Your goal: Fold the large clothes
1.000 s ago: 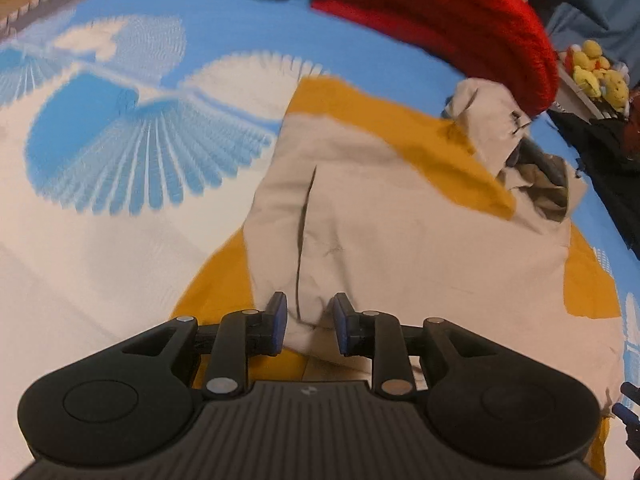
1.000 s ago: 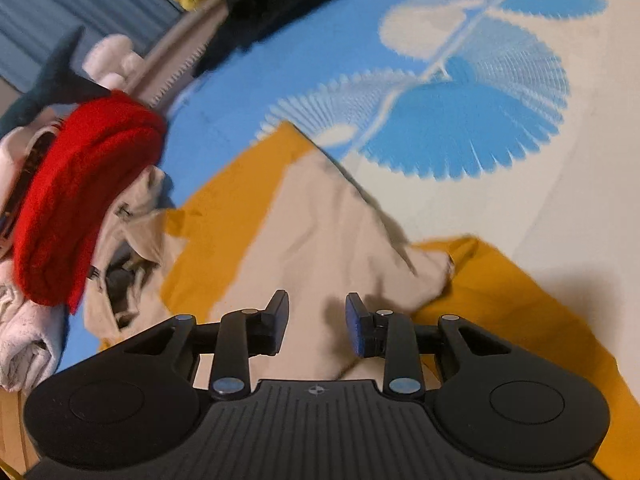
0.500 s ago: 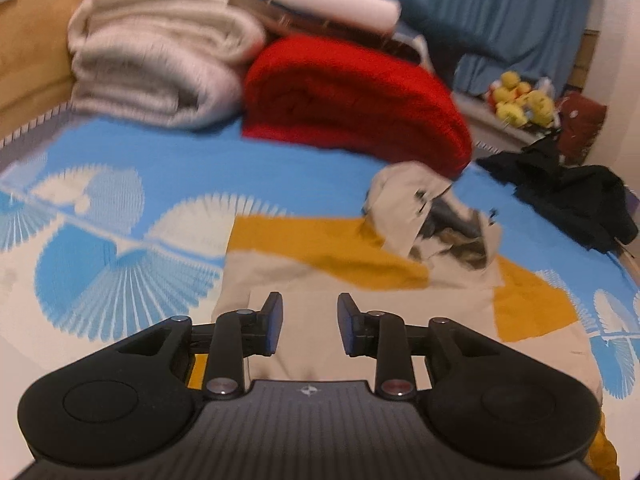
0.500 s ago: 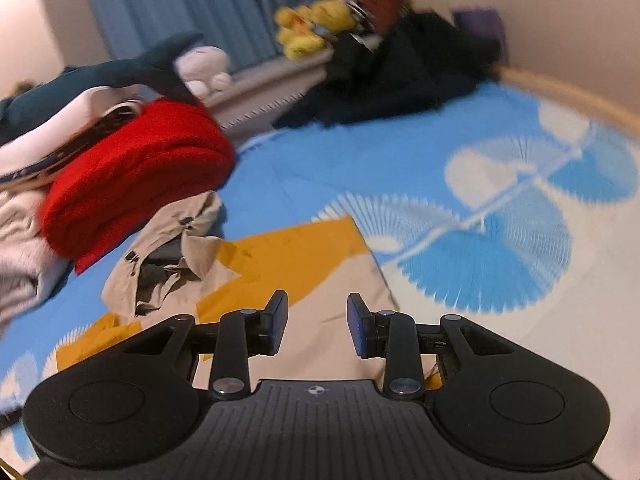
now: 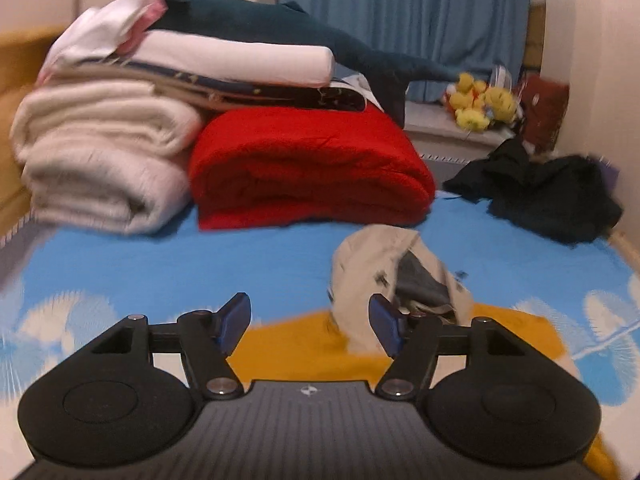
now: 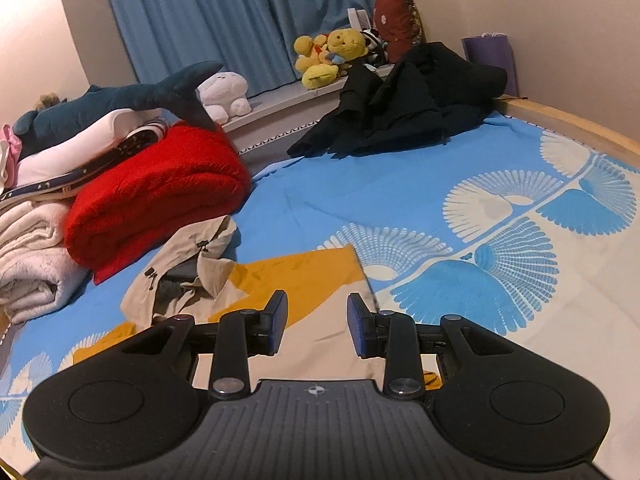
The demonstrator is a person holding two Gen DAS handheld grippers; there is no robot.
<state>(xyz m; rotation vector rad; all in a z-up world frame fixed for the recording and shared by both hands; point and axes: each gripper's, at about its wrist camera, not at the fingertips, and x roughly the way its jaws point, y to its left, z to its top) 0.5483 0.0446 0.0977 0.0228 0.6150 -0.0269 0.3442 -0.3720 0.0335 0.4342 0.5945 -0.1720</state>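
Both grippers — left gripper (image 5: 310,326), right gripper (image 6: 317,326) — are hovering with jaws apart, gripping nothing, over the beige-and-mustard jacket (image 6: 304,276) at lower centre.

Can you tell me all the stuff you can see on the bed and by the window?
jacket: one, beige and mustard, flat on the bed right ahead of both tongs, hood bunched at the far end
bedsheet: one, blue with white fan shapes, under everything
red blanket: one, folded, behind the jacket
white blankets: one folded stack, cream, left of the red blanket
shark plush: one, dark teal, on top of the stack
black clothes: one heap, far corner of the bed
yellow plushies: a few, on the window ledge
white plush: one, on the ledge
curtain: blue, behind the ledge
left tongs: open, holding nothing
right tongs: open, holding nothing
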